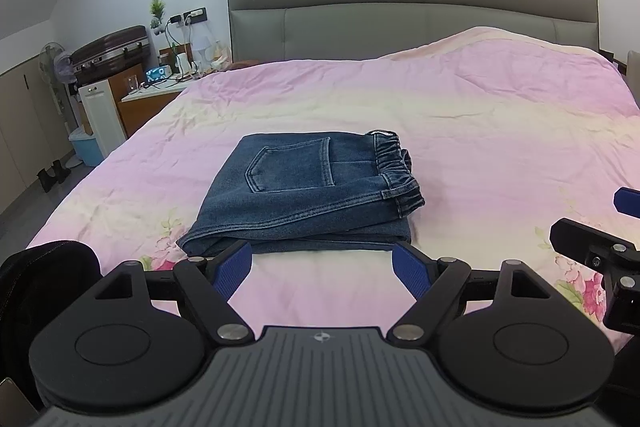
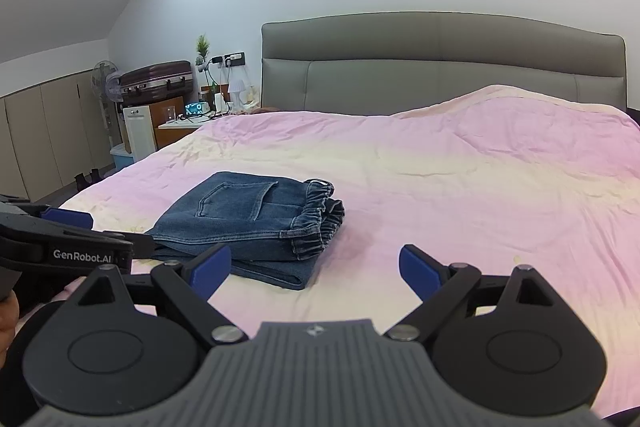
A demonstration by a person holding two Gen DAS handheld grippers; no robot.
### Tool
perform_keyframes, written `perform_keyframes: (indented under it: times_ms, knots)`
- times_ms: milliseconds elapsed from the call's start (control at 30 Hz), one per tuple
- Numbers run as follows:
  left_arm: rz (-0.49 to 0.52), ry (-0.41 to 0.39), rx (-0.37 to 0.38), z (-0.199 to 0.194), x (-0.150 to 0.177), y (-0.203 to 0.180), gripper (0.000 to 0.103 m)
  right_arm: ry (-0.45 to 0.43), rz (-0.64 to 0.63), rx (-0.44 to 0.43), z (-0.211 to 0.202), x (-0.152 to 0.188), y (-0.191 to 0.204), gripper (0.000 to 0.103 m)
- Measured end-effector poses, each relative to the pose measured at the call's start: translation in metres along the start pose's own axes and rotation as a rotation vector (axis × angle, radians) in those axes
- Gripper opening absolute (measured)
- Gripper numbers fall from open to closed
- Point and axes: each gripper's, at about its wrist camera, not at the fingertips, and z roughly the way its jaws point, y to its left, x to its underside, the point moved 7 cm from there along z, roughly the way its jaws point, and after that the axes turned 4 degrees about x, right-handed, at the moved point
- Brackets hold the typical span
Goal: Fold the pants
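Blue denim pants (image 1: 304,191) lie folded into a compact stack on the pink bed cover (image 1: 480,131), back pocket up, elastic waistband to the right. My left gripper (image 1: 322,263) is open and empty, held just short of the stack's near edge. My right gripper (image 2: 316,267) is open and empty, near the stack's right front corner; the pants (image 2: 248,223) sit ahead and left of it. The left gripper's body (image 2: 60,243) shows at the left edge of the right wrist view, and part of the right gripper (image 1: 600,247) at the right edge of the left wrist view.
A grey padded headboard (image 1: 412,15) stands at the far end of the bed. A nightstand with cables and small items (image 1: 168,83), a suitcase (image 1: 112,51), a fan and a blue bin (image 1: 86,147) stand left of the bed. A raised lump in the cover (image 1: 500,47) lies far right.
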Motion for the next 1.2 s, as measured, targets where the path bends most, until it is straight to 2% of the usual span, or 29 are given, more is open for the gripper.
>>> perform_keyframes:
  times_ms: [600, 733, 1200]
  knots:
    - [0.008, -0.012, 0.004, -0.002, -0.002, 0.0, 0.093, -0.011, -0.003, -0.003, -0.007, -0.002, 0.0, 0.088]
    - [0.014, -0.015, 0.004, -0.003, -0.002, 0.0, 0.093, -0.012, -0.001, -0.004, -0.008, -0.002, 0.0, 0.092]
    - [0.02, -0.018, 0.007, -0.004, -0.002, 0.003, 0.093, -0.003, 0.024, 0.001, -0.008, -0.005, -0.002, 0.097]
